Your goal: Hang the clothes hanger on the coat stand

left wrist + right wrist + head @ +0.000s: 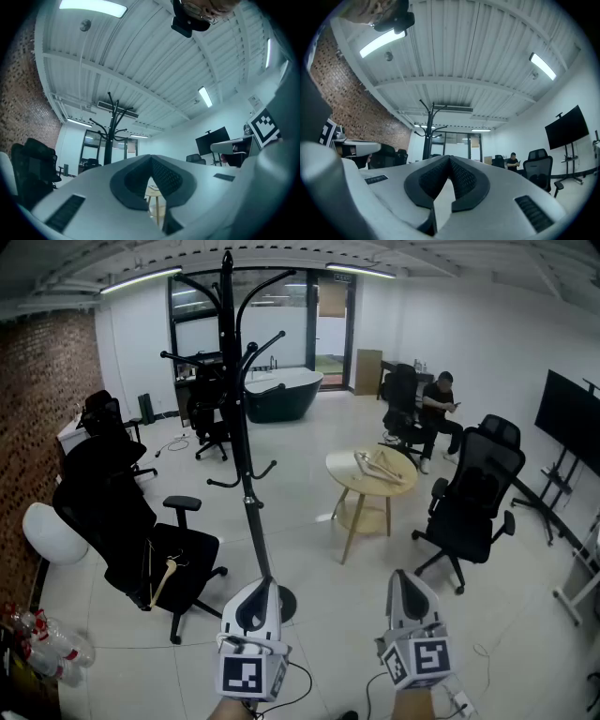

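A tall black metal coat stand (246,456) rises from the pale tiled floor (309,549) in the middle of the room. A light wooden clothes hanger (165,579) rests against the seat of the black office chair (122,521) just left of the stand, and more wooden hangers (378,465) lie on the round light-wood desk (367,488) to the right. The left gripper (261,587) and the right gripper (403,579) are low in front, well apart from the chair's hanger — both have their jaws pressed together on nothing.
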The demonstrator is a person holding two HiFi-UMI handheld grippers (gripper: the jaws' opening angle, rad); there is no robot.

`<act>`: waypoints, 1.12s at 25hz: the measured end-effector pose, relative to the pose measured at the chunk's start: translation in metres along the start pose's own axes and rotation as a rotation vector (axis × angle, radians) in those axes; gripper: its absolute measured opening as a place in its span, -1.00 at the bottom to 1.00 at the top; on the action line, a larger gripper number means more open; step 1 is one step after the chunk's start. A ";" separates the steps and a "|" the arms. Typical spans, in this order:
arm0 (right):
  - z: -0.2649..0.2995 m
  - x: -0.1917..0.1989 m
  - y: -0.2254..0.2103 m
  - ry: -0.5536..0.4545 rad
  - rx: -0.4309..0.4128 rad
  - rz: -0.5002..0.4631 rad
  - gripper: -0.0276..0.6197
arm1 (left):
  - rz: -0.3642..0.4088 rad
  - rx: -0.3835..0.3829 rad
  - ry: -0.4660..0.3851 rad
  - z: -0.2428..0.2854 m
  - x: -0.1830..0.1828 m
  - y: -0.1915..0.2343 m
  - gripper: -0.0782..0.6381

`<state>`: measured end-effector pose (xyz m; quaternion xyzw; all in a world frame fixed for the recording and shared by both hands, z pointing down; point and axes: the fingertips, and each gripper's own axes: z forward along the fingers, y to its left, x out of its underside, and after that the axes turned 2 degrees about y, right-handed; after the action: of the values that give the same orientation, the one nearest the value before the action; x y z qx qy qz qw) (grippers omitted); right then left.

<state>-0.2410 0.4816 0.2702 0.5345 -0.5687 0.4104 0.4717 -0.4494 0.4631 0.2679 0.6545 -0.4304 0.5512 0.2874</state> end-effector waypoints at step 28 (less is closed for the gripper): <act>0.148 0.146 -0.370 0.274 0.252 -0.008 -0.91 | -0.063 0.285 0.208 0.396 0.164 -0.272 -0.73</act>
<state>0.1150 0.2713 0.3662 0.5308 -0.4412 0.5453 0.4756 -0.0190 0.2116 0.3632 0.6412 -0.2951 0.6620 0.2520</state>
